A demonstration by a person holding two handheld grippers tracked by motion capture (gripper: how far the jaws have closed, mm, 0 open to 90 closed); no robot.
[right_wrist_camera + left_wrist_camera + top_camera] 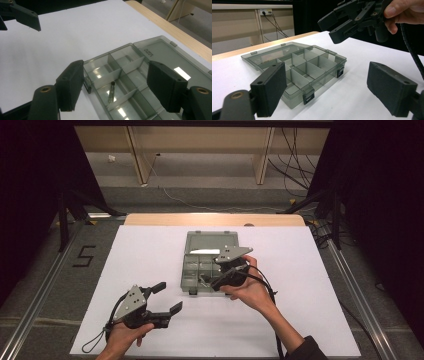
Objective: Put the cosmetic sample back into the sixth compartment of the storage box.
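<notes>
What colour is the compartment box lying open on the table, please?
The compartment box is translucent smoky grey with black latches, clearest in the left gripper view.

Near end of organiser box [130, 75] cut off by lower picture edge in right gripper view. Small dark-tipped item [111, 93] in one compartment too small to identify. In high view, compartments partly hidden behind right tongs [220, 282].
</notes>
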